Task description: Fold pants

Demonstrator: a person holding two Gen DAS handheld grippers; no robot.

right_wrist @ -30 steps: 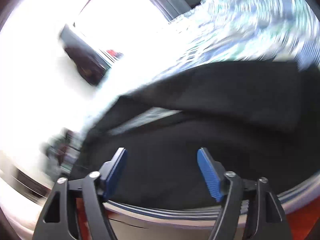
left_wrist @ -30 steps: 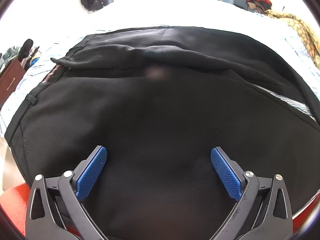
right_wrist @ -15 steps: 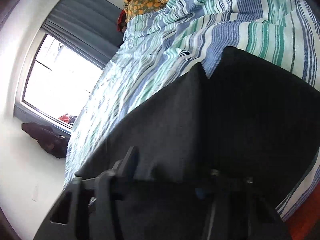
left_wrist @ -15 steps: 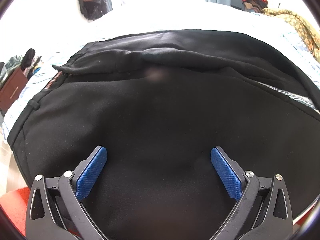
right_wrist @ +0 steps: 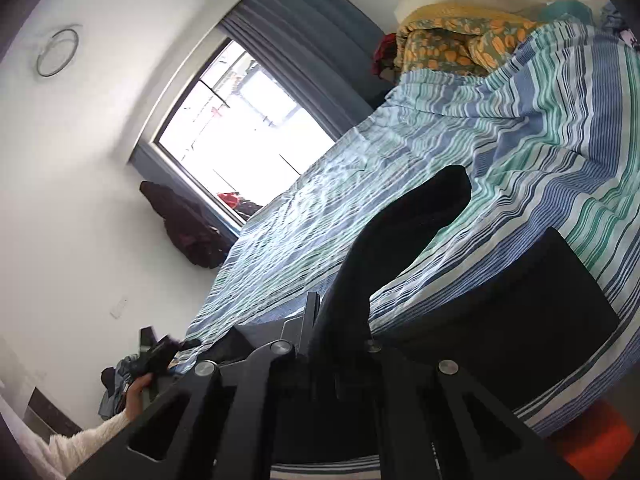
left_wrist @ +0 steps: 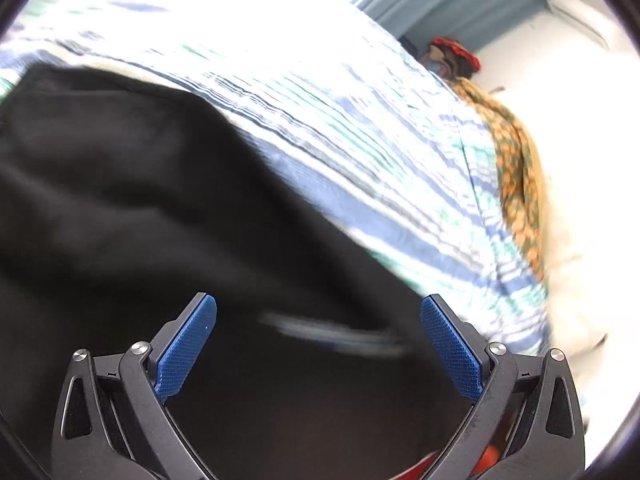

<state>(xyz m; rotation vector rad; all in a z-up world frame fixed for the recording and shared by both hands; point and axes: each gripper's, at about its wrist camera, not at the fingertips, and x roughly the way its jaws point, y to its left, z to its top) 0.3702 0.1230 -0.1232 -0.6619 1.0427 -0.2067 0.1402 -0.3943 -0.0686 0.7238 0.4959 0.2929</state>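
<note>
Left gripper (left_wrist: 318, 346) agape; right gripper (right_wrist: 326, 344) clamped.

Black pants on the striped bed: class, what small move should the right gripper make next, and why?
Probably carry the gripped edge up and across toward the far end of the black pants before letting go. The right gripper is shut on a raised strip of the fabric, most of the garment lies on the striped sheet, and the left gripper is open, holding nothing.
</note>
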